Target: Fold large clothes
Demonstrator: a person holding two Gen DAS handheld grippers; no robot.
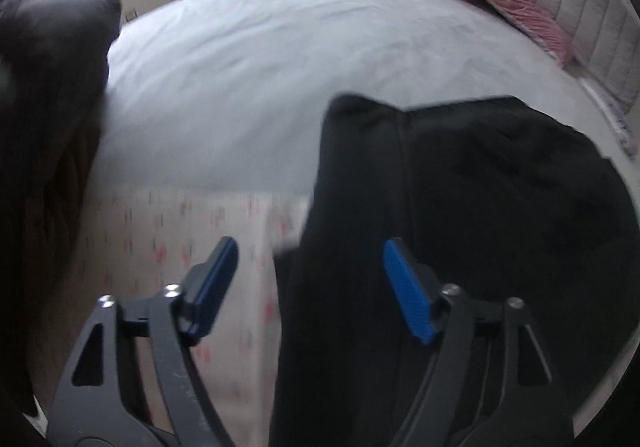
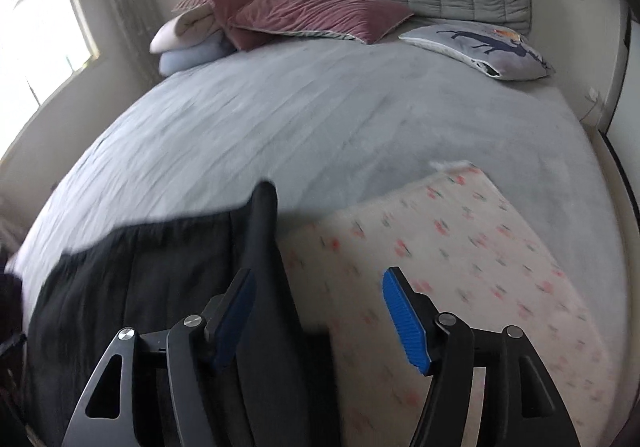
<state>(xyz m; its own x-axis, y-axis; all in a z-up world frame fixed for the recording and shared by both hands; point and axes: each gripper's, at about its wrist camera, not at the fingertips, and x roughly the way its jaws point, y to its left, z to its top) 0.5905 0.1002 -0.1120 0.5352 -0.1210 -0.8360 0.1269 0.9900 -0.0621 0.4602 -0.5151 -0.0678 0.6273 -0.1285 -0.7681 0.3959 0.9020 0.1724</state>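
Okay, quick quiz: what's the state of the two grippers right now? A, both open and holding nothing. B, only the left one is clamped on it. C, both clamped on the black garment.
A: the left gripper and right gripper both gape, the black garment unclamped.

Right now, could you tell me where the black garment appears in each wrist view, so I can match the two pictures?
Left wrist: black garment fills the lower right, running down between the open fingers.
Right wrist: black garment lies lower left, passing the left finger.
Shared landmark: the floral cloth beside it, on its left in the left view and on its right in the right view.
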